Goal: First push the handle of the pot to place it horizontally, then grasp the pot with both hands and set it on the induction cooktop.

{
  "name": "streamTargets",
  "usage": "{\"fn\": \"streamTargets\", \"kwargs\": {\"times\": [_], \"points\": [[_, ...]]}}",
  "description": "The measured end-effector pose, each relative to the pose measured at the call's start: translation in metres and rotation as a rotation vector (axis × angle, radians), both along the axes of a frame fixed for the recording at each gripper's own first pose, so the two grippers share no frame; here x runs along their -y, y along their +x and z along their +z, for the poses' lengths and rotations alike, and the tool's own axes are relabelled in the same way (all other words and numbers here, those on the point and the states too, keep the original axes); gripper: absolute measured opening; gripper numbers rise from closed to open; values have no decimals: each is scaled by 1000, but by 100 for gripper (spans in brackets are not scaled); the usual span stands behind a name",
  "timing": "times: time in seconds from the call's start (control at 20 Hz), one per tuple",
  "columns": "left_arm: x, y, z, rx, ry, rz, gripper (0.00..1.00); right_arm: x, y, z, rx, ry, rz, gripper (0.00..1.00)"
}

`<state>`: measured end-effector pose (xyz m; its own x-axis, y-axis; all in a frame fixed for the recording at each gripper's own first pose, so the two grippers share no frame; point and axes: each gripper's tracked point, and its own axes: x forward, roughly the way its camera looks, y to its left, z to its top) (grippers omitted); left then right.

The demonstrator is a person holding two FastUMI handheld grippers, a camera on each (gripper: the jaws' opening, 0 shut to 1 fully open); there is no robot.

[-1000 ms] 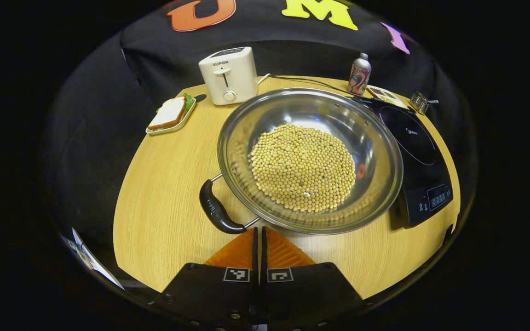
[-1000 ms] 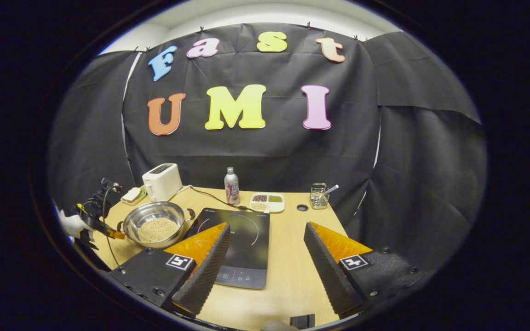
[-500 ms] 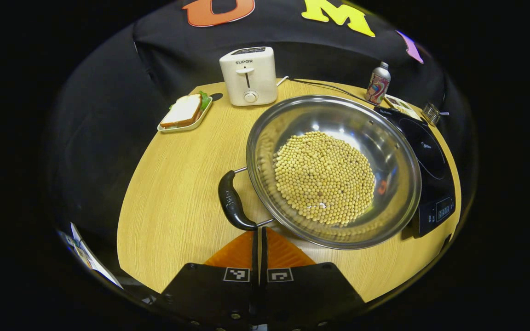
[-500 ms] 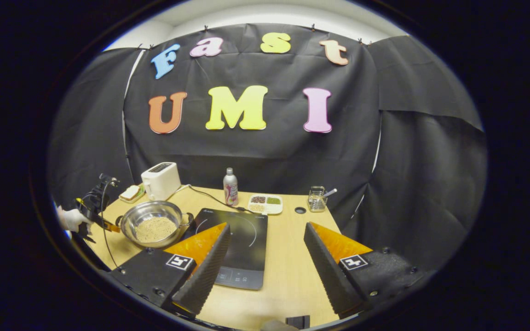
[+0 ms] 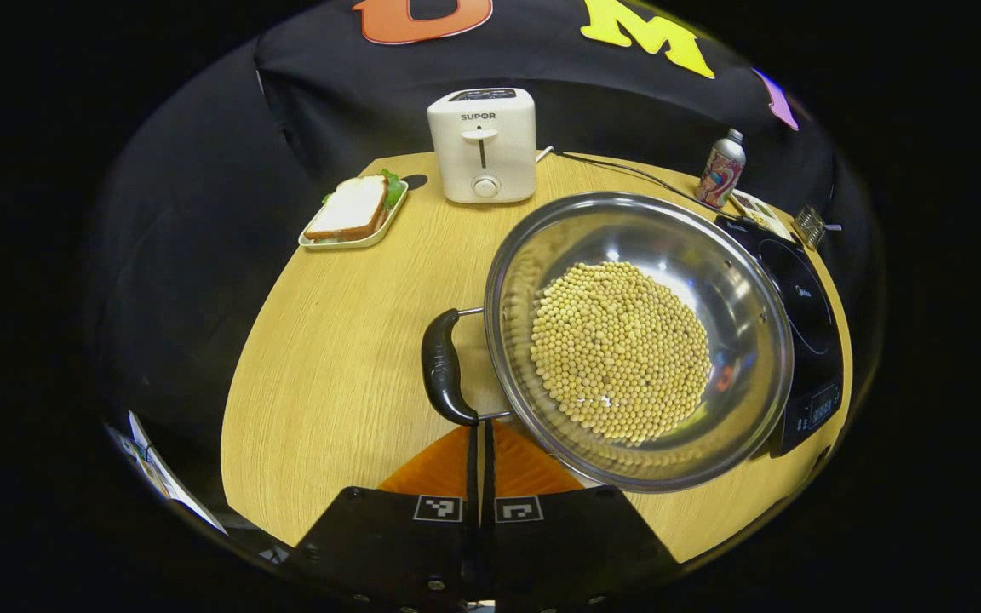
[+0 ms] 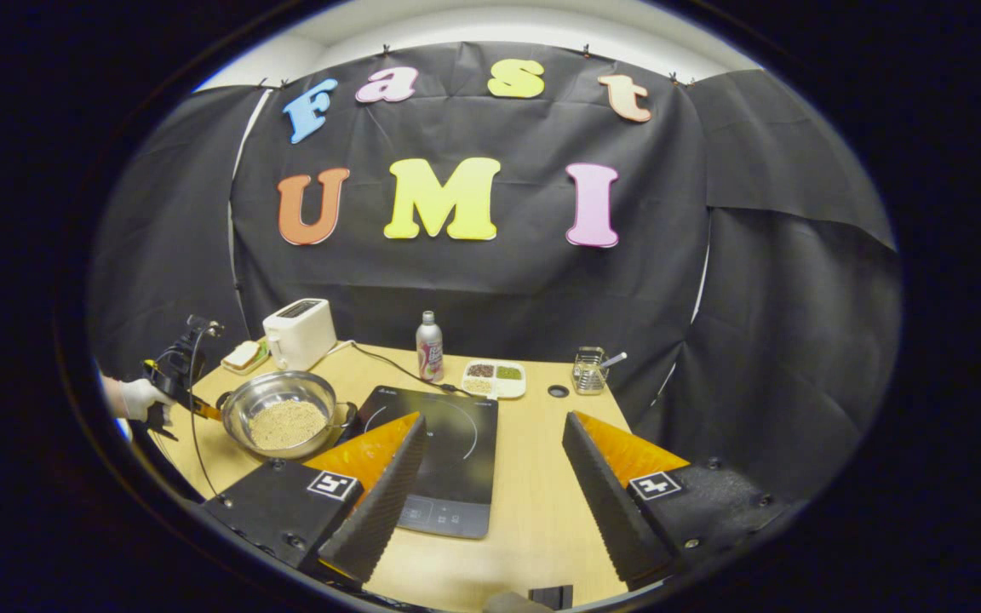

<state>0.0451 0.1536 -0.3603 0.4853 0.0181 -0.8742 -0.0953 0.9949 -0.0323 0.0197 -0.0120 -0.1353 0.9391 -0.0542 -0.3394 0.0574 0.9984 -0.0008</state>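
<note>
While the left claw (image 5: 482, 438) sits clenched with its tips at the near end of the pot (image 5: 639, 340) handle (image 5: 442, 368), the pot rests on the surface (image 5: 337, 340) beside the induction cooktop (image 6: 444, 443); the right claw (image 6: 490, 464) hangs released above the cooktop.

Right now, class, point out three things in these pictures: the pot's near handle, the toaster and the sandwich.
pot's near handle (image 5: 442, 368), left gripper view, middle of the black grip.
toaster (image 5: 484, 145), left gripper view, front face by the lever.
sandwich (image 5: 354, 208), left gripper view, top slice of bread.
</note>
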Motion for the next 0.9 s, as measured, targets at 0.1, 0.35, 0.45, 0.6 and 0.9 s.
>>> {"fn": "streamTargets", "kwargs": {"times": [0.1,0.35,0.45,0.6,0.9], "points": [[-4,3,-1,4,-4,5,0,-5,0,-1,-5,-1,7,99],[-13,15,-3,6,7,1,10,-15,-5,-2,-16,-19,19,100],[-14,20,-3,7,5,3,0,-16,-8,-5,-26,-18,16,99],[-19,23,-4,5,5,2,0,-20,-11,-7,-36,-12,8,99],[-23,15,3,31,29,8,0,-45,-9,-19,-66,2,64,100]]}}
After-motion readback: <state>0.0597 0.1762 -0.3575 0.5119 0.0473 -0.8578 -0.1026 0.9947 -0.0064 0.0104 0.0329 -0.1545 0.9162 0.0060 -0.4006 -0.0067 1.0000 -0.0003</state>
